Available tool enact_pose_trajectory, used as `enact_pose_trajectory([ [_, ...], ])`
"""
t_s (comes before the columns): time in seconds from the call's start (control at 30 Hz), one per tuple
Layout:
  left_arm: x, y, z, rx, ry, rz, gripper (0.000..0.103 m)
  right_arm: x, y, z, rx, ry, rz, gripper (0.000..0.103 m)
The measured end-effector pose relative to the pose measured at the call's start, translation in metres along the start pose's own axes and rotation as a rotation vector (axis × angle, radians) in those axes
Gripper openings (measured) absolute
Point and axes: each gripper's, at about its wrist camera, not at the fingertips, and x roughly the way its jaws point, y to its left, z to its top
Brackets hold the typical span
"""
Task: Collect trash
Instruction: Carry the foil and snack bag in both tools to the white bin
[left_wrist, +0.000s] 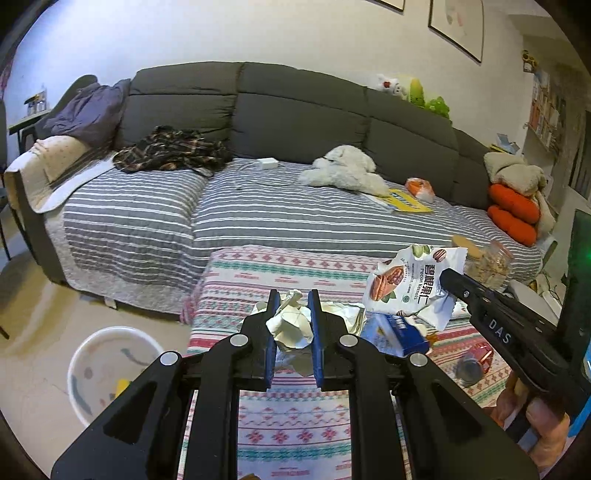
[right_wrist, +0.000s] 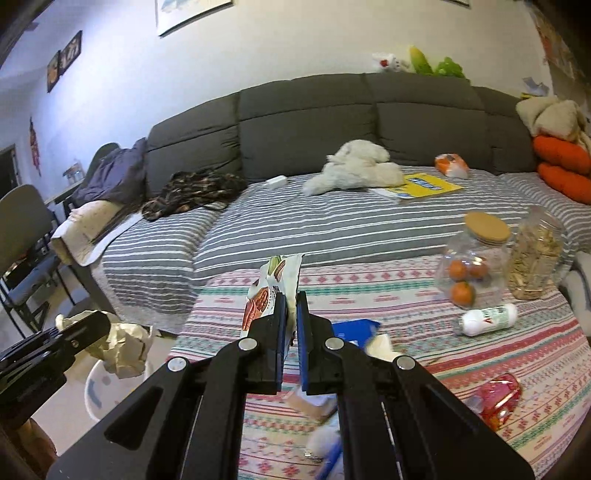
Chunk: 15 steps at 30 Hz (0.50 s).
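Sitting clamped between left gripper (left_wrist: 292, 317) jaws, crumpled paper (left_wrist: 291, 325) bulges outward.

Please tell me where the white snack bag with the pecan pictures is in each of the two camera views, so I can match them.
Left wrist view: the white pecan snack bag is right of centre, clamped at the tip of the right gripper.
Right wrist view: the bag is at centre, standing up between the right gripper pads.
Shared landmark: white plush toy on the striped sofa cover.
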Motion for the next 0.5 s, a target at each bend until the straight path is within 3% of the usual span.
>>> enact_pose_trajectory([
  [0.5,-0.020,0.071,-0.006,-0.049,0.014,0.137,0.014,0.005,0.073,-0.013,-0.066,0.026,0.130,0.006],
])
